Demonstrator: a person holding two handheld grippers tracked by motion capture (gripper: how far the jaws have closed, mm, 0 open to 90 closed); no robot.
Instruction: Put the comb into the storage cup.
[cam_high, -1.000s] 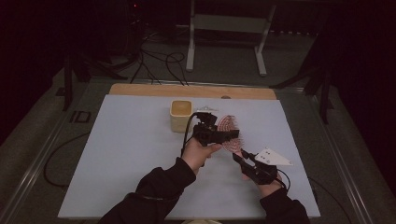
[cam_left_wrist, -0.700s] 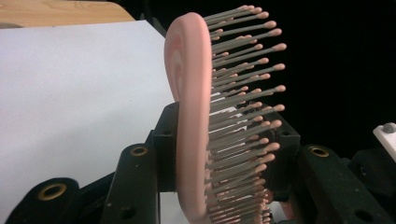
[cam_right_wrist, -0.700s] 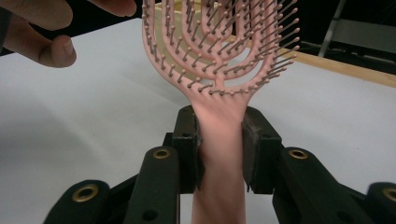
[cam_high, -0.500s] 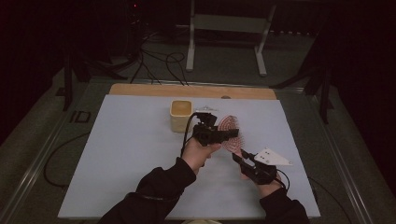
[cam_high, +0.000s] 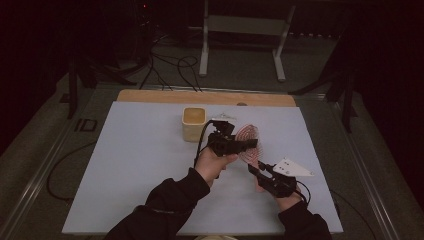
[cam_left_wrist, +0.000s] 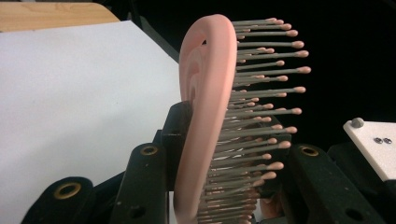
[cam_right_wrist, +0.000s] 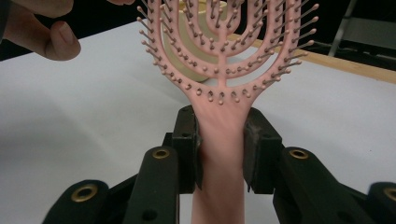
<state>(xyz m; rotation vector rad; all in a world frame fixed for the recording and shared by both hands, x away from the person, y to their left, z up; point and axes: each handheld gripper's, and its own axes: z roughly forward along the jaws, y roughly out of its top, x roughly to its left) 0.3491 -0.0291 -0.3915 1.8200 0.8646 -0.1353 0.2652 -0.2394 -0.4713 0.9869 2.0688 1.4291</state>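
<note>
Pink vented hairbrush (cam_right_wrist: 219, 56) being held above the white table (cam_high: 135, 165), right gripper (cam_right_wrist: 219, 149) clamping its handle, left gripper (cam_left_wrist: 219, 154) squeezing its bristled head edge-on, cream square cup (cam_high: 194, 123) standing just behind, inside too dim to tell.

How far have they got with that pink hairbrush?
Done: the pink hairbrush is off the white table, held in the air. In hand: the right tongs clamp its handle, and the left tongs close across its head, bristles against one jaw. Left: setting it down somewhere, perhaps in the yellow cup just behind; the brush is not yet in or over it.
</note>
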